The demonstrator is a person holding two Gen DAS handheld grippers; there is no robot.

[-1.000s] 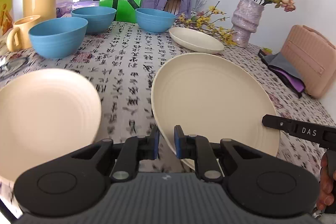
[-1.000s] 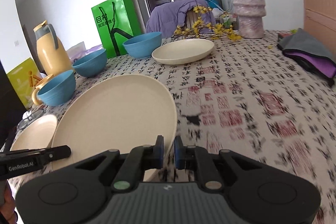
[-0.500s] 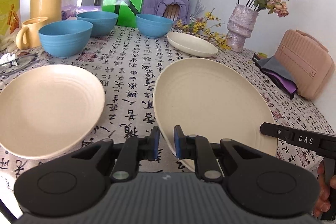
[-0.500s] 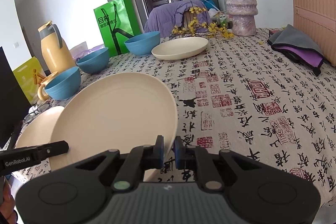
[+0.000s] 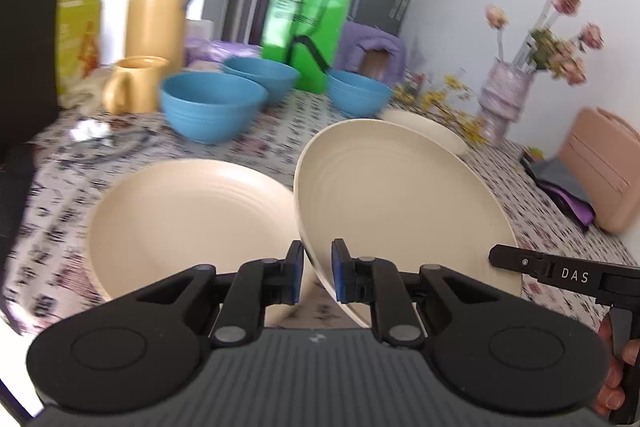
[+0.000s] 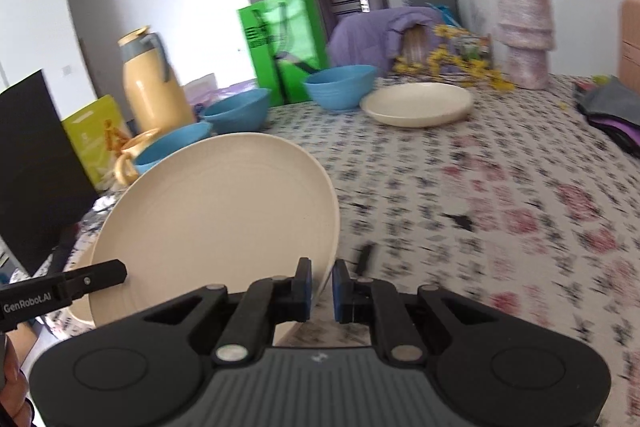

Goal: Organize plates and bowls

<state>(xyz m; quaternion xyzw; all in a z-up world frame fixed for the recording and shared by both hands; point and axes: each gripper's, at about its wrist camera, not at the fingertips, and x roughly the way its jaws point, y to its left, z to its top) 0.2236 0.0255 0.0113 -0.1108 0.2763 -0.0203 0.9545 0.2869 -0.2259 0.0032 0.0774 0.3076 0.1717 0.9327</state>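
Evidently both grippers share one load: the left gripper [image 5: 316,273] and right gripper [image 6: 322,285] each have jaws clamped on opposite rims of the cream plate [image 5: 400,203], holding it tilted above the bench's near edge, beside a second plate [image 5: 188,223], probably for stacking. Blue bowls [image 5: 212,105] wait toward the far edge.

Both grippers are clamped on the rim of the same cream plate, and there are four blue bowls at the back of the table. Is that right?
Not quite. The left wrist view shows three blue bowls, not four. The rest holds: the left gripper and right gripper both have their jaws shut on the rim of the same cream plate.
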